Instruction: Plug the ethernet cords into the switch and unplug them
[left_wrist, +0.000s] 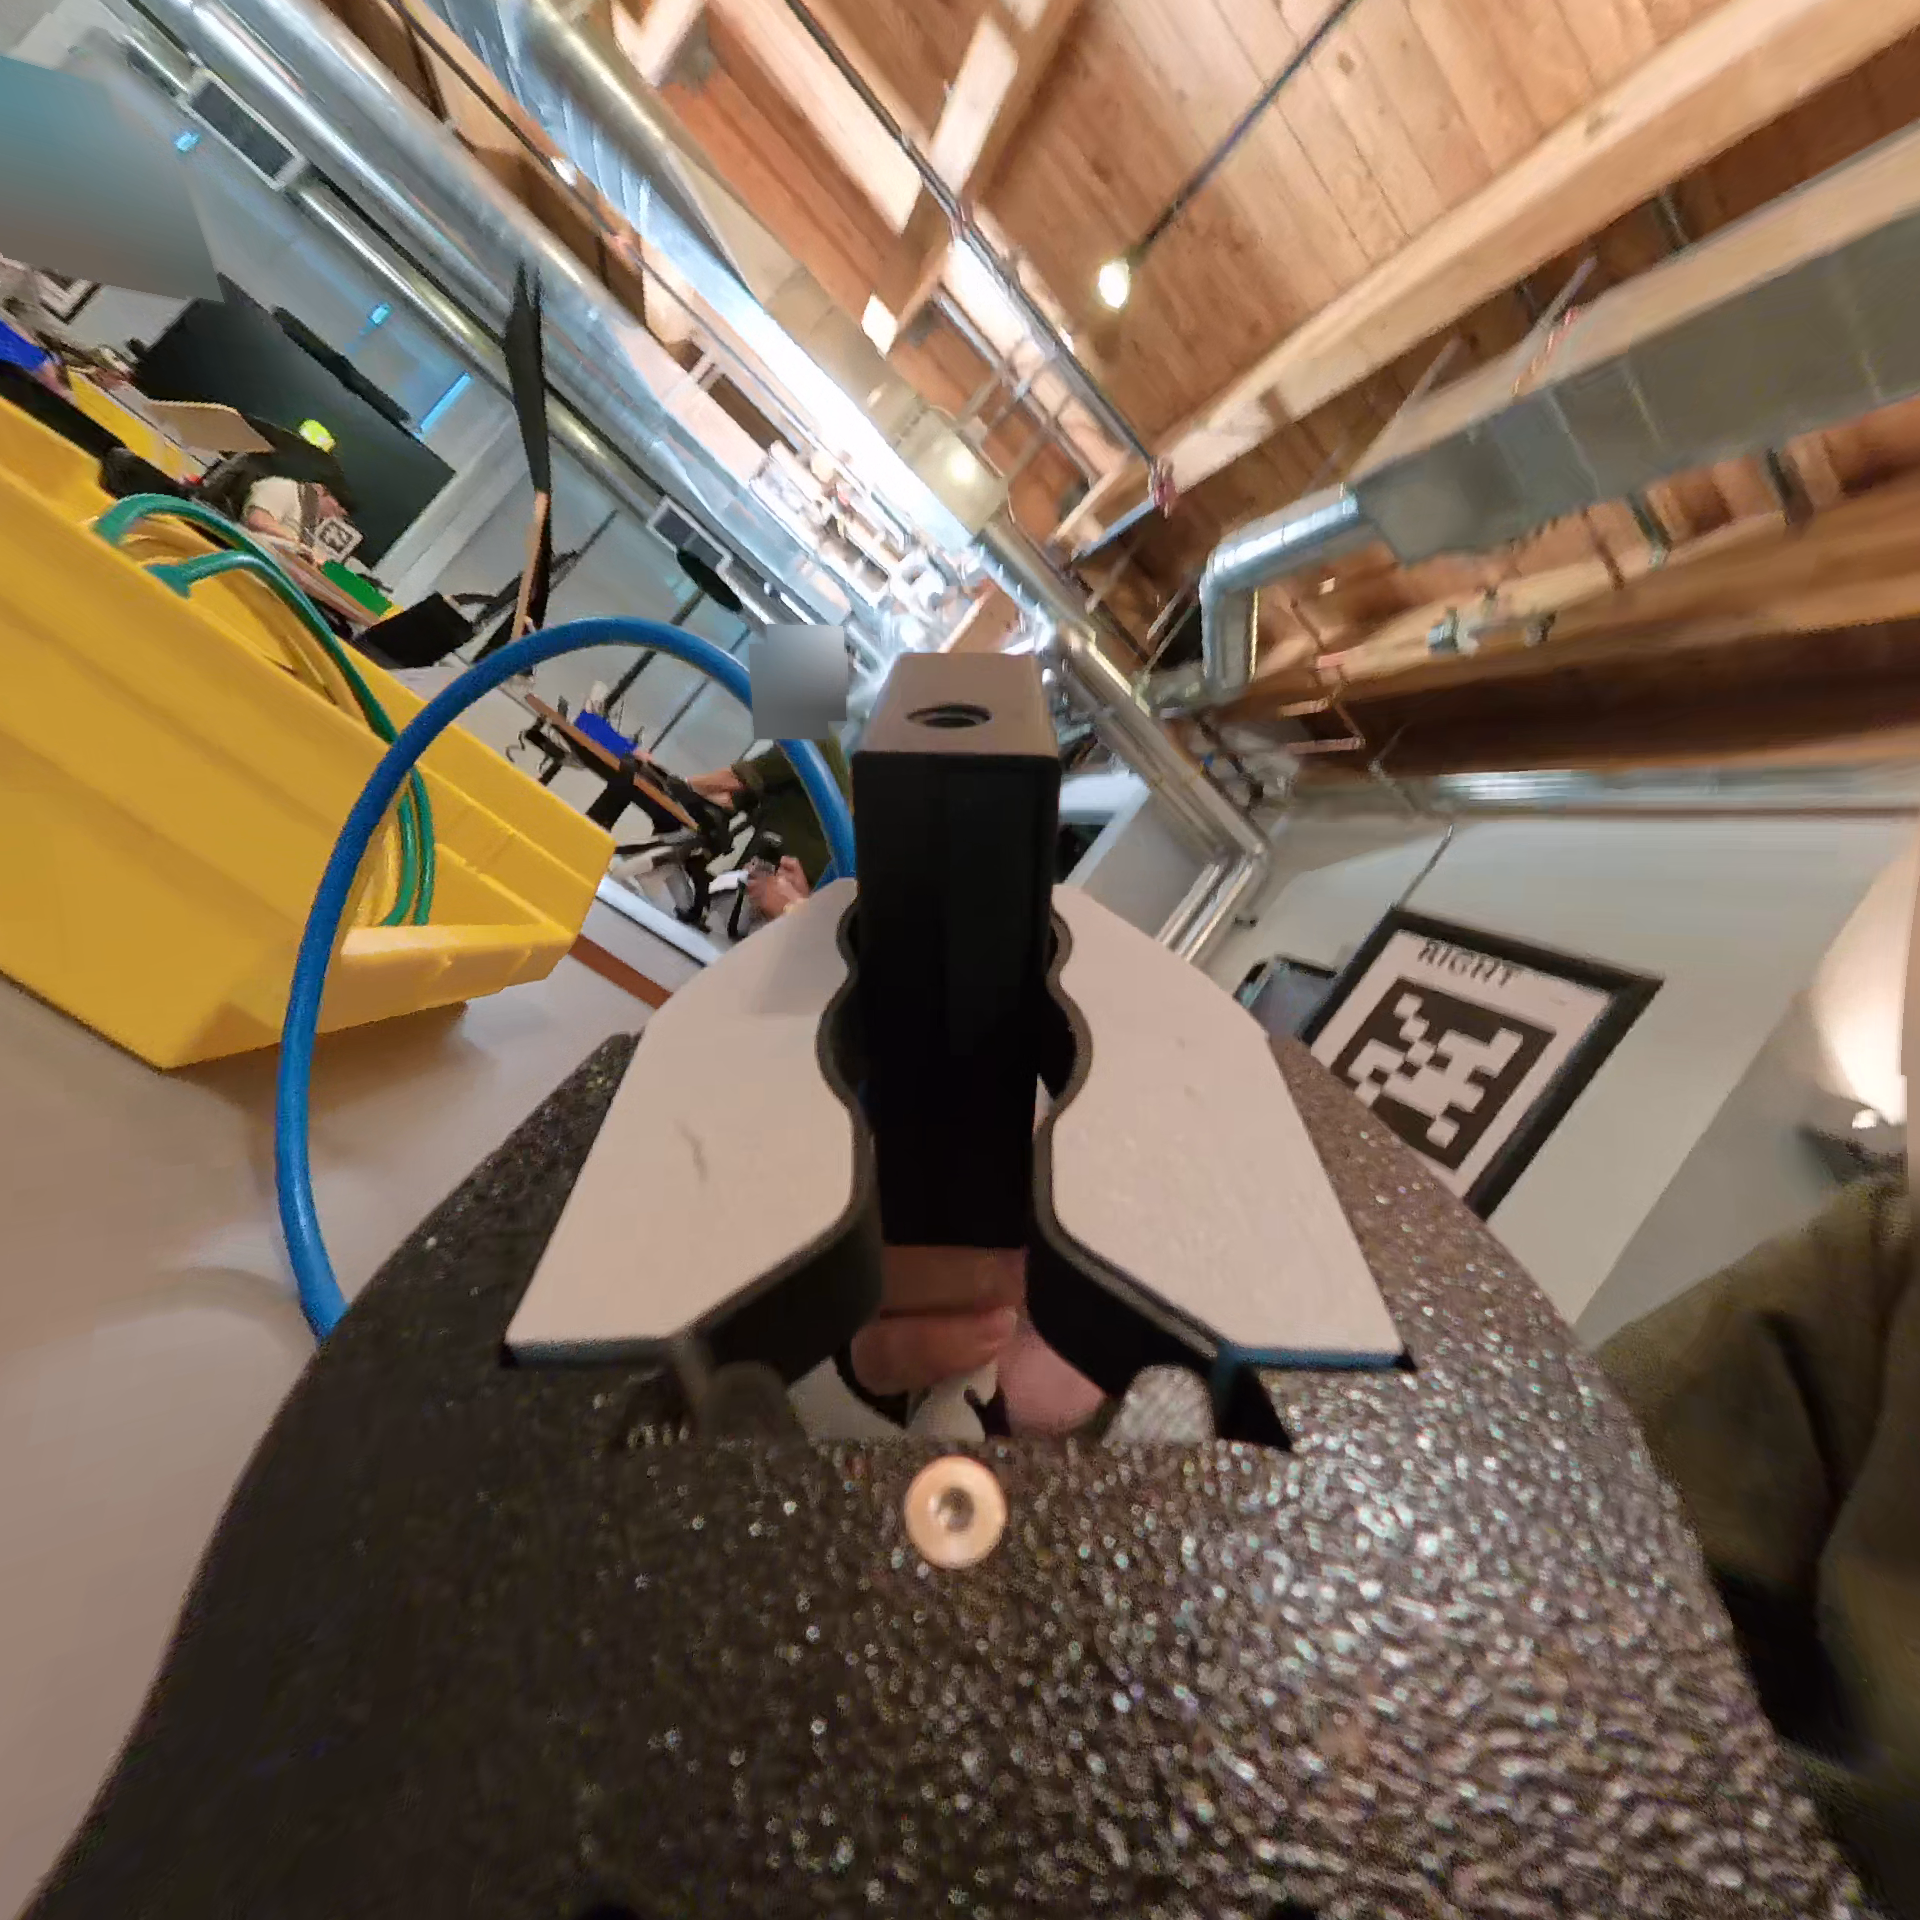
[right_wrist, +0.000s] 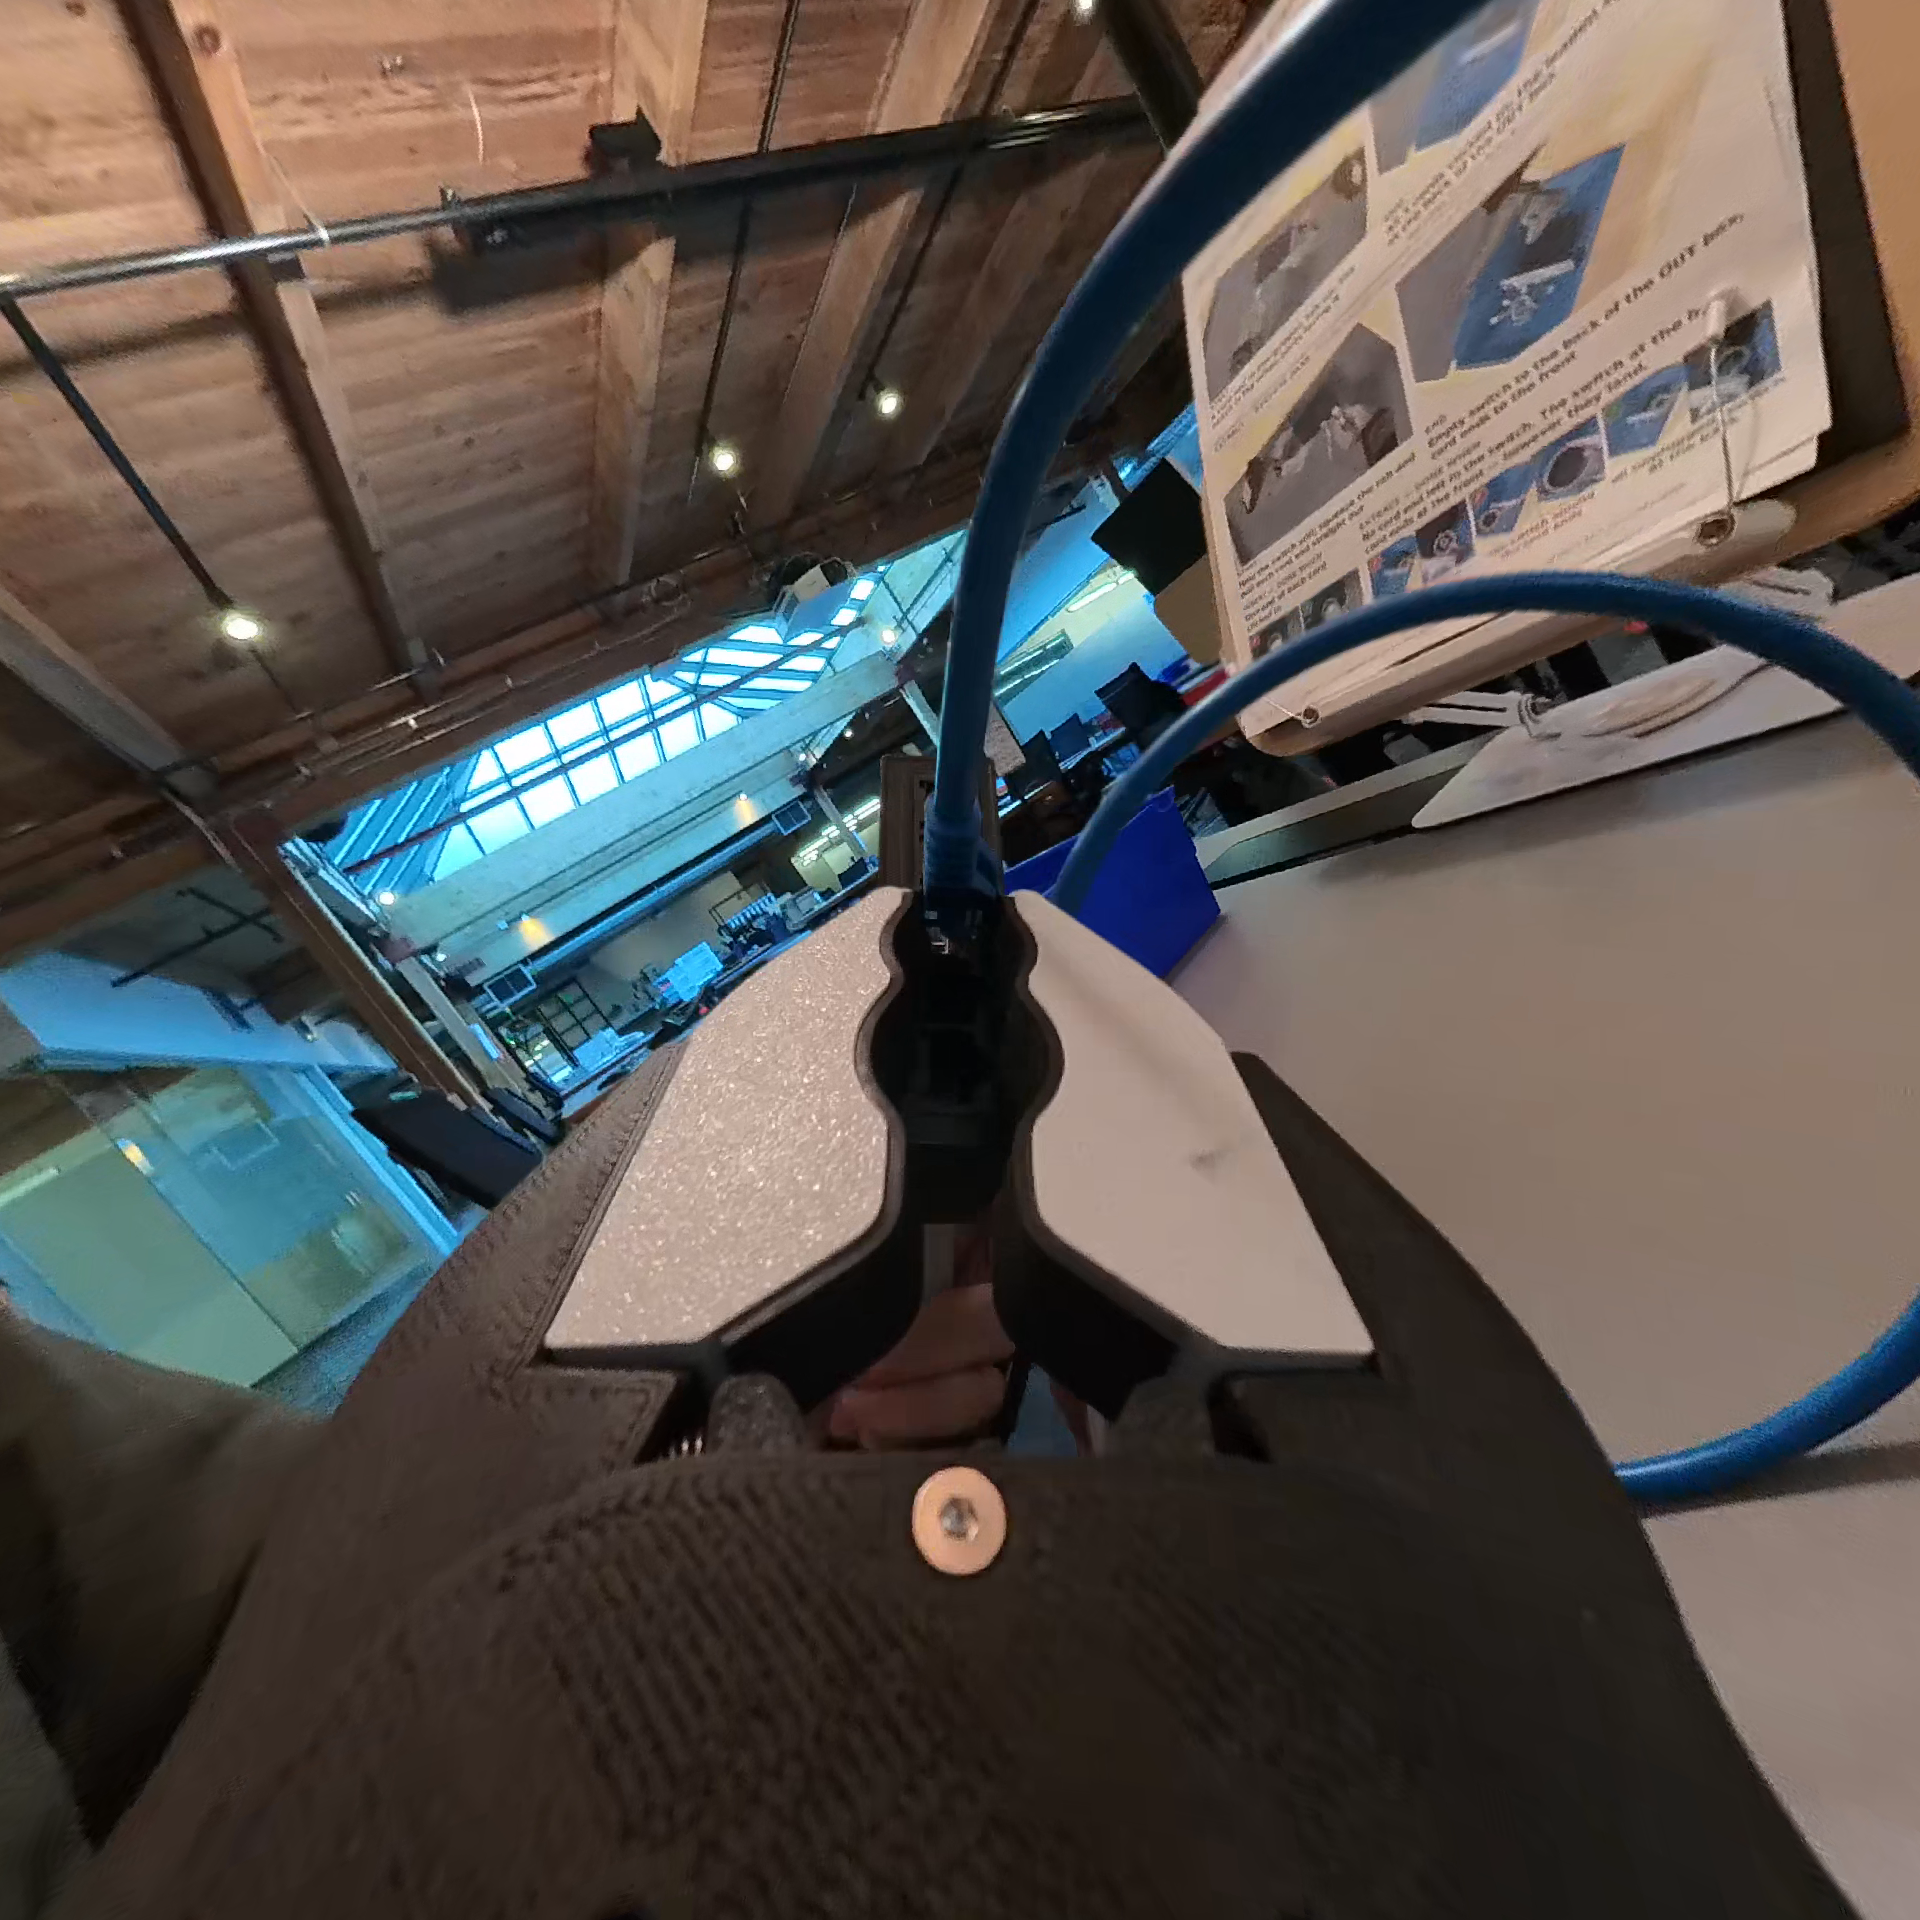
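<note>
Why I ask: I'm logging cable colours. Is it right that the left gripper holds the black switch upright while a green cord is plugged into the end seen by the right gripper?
Not quite. The cord plugged in there is blue, not green, as the right wrist view shows. The rest stands: the left gripper holds the black switch upright.

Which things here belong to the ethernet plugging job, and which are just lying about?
Job: switch, held by the left gripper; blue cord, its plug in the right gripper.
Lying about: yellow bin, green cord, blue bin, instruction sheet.
</note>
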